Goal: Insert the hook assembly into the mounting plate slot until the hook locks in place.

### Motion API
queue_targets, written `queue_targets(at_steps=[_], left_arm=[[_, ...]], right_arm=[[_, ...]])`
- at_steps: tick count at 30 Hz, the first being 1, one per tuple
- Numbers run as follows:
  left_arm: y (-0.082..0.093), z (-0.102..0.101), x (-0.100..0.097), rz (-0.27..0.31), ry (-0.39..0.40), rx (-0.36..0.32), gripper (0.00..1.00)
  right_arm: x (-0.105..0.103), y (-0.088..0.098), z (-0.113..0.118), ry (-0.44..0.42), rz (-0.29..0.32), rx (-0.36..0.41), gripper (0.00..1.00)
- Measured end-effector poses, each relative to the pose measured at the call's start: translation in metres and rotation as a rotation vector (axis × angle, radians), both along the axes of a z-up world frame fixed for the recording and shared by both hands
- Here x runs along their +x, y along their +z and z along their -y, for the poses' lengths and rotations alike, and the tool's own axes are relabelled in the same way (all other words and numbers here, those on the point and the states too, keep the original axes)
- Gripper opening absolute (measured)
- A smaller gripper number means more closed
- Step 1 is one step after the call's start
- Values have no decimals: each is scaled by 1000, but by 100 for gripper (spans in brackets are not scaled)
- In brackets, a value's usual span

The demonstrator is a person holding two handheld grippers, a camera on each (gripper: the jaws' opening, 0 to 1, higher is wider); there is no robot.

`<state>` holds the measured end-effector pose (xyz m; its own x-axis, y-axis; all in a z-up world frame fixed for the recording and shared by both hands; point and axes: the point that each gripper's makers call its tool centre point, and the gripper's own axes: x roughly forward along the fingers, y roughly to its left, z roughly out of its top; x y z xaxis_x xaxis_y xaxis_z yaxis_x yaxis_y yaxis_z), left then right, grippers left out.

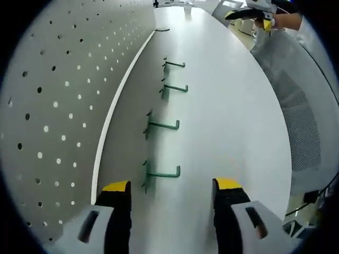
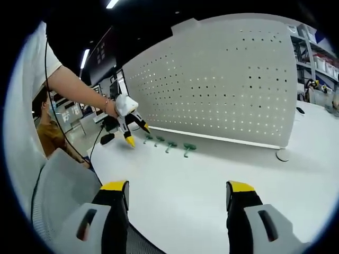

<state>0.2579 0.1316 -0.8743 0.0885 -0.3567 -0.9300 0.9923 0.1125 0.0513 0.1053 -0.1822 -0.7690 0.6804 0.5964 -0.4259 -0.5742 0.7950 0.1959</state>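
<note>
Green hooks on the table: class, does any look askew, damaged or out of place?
Nothing stands out. Four green hooks lie in a tidy row on the white table beside the pegboard, all pointing the same way. None looks bent or broken, though small detail is hard to judge.

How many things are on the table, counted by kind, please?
Green hooks: 4, lying in a row on the white table
White pegboard panel: 1, standing upright on the table
Total: 5
</note>
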Motion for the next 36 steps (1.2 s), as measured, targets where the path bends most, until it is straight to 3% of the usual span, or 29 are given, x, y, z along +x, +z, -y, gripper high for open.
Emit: queue_targets(at_steps=[9,23,36], left_arm=[[-7,-2,-2,-26,-6,22,64],[-8,-2,-2,-46,-8,-1,62],[-7,-3,7,-46,16,7,51]], right_arm=[[0,-1,-2,6,-7,-1,71],[0,-5,-2,12,-17,-11,70],[1,-4,-1,12,-14,-9,70]])
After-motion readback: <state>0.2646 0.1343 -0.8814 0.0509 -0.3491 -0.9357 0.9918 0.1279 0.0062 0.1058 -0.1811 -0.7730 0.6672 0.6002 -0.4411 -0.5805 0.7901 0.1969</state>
